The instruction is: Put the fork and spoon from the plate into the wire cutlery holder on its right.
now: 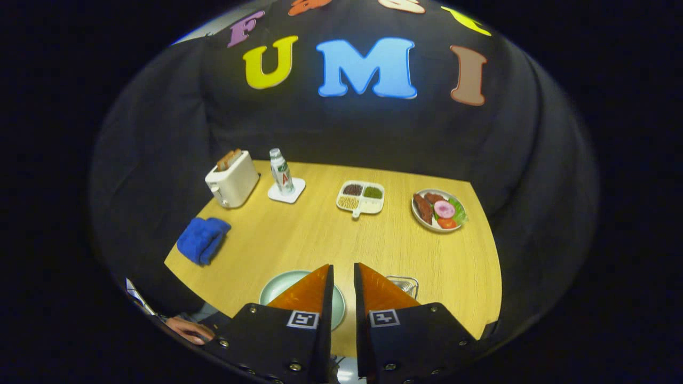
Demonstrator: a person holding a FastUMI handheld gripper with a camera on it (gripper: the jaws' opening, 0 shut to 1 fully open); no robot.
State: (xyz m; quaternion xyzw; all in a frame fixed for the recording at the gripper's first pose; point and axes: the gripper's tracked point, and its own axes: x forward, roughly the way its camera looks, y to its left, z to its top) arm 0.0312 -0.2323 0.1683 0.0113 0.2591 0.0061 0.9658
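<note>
Black cloth hangs all around a pale wooden surface (331, 240) with many things on it. Going from left to right, a blue towel (203, 240) lies near the left edge. Behind it stands a cream toaster (233, 179) with bread in its slots. Next comes a small bottle (281, 170) standing on a white coaster (287, 192). Then comes a white tray (360, 198) with little boxes of grains, and a plate of food (438, 210) with meat and salad far to the right. Close to the camera, a person's hand (189, 329) peeks in at the lower left. The gripper (343, 274) has two orange fingers (307, 290) held close, with just a thin gap, and nothing is between them. Under the left finger sits the pale green plate (280, 285). Just beside the right finger is the wire cutlery holder (406, 284), to the right of the plate. The fingers hide most of the plate, so I cannot tell where the fork and spoon lie; they are probably under the fingers. The job looks like it is at the very start, with the gripper hanging above the plate and nothing picked up. For the next move, the fingers would need to spread wider, drop down to the plate, and pinch one piece of cutlery by its handle.
</note>
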